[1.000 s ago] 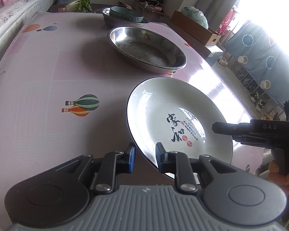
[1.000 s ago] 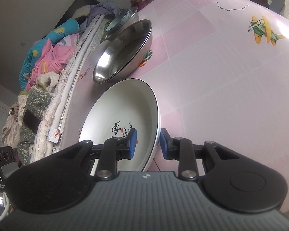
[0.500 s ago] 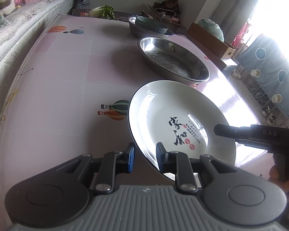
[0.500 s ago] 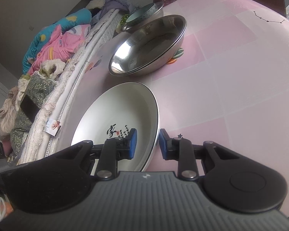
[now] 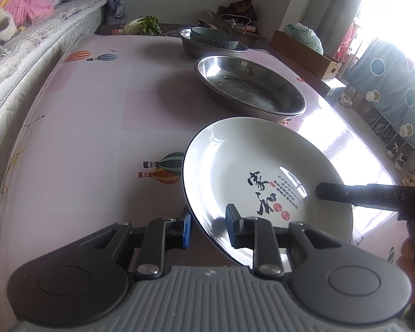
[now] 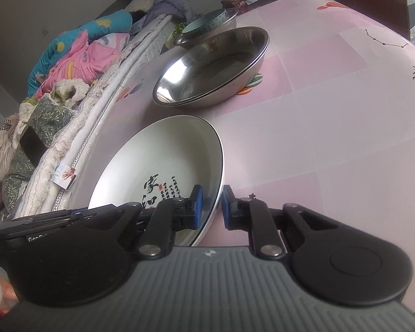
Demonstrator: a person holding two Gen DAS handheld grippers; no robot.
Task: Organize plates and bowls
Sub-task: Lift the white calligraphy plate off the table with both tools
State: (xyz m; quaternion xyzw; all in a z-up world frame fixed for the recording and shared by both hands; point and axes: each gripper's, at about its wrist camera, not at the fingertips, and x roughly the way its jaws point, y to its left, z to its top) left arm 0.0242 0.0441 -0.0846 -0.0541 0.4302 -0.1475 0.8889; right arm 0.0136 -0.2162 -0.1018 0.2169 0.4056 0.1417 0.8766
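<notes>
White glazed ceramic plate with black calligraphy and red seals (image 5: 262, 171) sits tilted above the pink, balloon-printed tablecloth (image 5: 102, 127), caught from both sides! On the near rim, the left gripper (image 5: 207, 227) has one blue-padded finger under the edge and one over it, and its jaws are easing apart, the plate's rim between them, with a sliver of gap showing at the pads. Over on the opposite edge, the right gripper (image 6: 210, 206) is clenched on the rim, one blue pad inside the dish and the other outside, pinching the plate (image 6: 163, 160) firmly. From the left wrist view you can see that right gripper's black body (image 5: 368, 196) reaching in over the plate's far side, with the person's hand (image 5: 412, 260) on its handle.

Further along the table, a wide, shallow stainless steel basin (image 5: 249, 85) rests just beyond the plate, apart from it. Behind that stands a second steel basin (image 5: 199, 48) with a pale green bowl (image 5: 214, 37) nested inside.
</notes>
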